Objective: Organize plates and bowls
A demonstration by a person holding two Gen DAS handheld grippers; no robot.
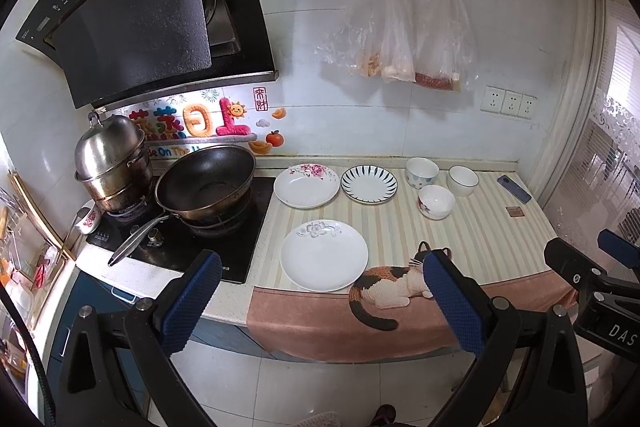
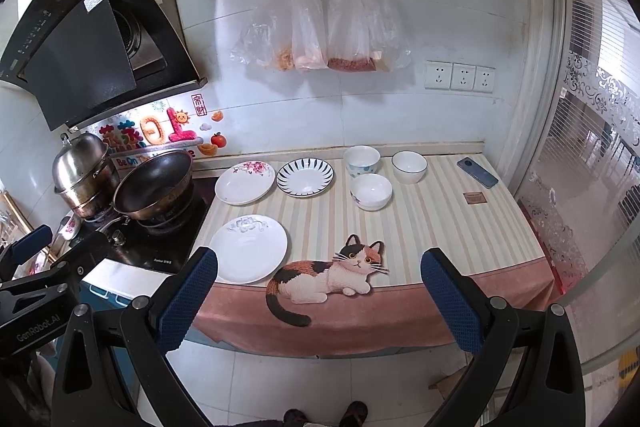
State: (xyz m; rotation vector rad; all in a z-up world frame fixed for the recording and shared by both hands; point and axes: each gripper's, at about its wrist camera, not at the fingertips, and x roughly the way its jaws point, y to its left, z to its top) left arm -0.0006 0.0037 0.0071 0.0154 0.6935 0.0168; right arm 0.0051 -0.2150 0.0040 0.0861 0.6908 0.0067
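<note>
Okay, nothing grabbed yet. I've got the left tool (image 1: 322, 291) and right tool (image 2: 319, 293) both spread wide and empty, hanging off the front edge of the worktop (image 2: 440, 223).

Biggest first: plain white plate (image 2: 248, 249) near the front-left corner, pink-flower plate (image 2: 245, 182) and blue-striped plate (image 2: 305, 176) side by side along the back edge. Three bowls sit apart toward back-right: blue-pattern bowl (image 2: 361, 159), dark-rimmed bowl (image 2: 409, 167), floral bowl (image 2: 371, 191) in front of them.

All ceramic, I'd say: stiff, glazed, slippery, chippable. Plates lie flat, so pinch the raised rim; bowls by the wall.

Striped cat mat covers the worktop, likely grippy. Stove with wok (image 2: 154, 186) just left, phone (image 2: 477, 172) back-right.
</note>
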